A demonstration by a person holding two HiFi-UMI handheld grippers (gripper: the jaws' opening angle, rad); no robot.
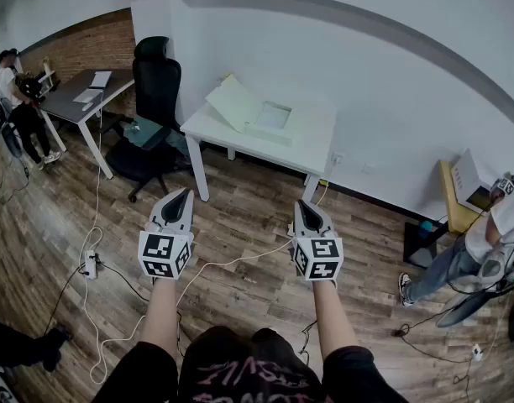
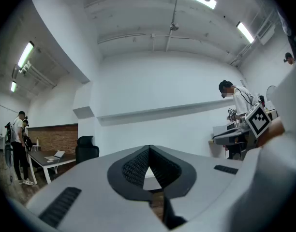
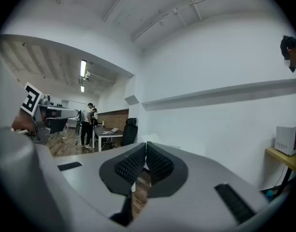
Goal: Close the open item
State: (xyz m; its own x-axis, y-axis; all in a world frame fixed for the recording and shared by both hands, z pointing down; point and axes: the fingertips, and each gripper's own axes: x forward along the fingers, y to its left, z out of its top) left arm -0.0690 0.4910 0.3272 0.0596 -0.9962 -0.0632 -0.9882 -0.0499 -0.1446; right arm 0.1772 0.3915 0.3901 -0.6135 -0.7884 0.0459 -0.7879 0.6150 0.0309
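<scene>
Standing well back on the wooden floor point(image 1: 249, 225), the person holds both grippers out in front, and they point toward a white table point(image 1: 317, 148) that is far ahead against the wall. On this table lies the open item, a flat white box point(image 1: 272, 121), with its lid point(image 1: 230, 102) raised and leaning to the left side of the tray part. The left gripper point(image 1: 183, 196) has its jaws pressed together at the tips with nothing between them, and the right gripper point(image 1: 301, 206) is the same, its ribbed pads closed on each other and empty. Both are well apart from the box, which lies straight ahead and far, about between the two lines in which the grippers point. Its long side seems to run left to right along the table. As the lid stands at the left end, I judge the left gripper is better placed to push it over to the right, but first the person must walk nearer. A black chair point(image 1: 156, 82) stands left of the table.
</scene>
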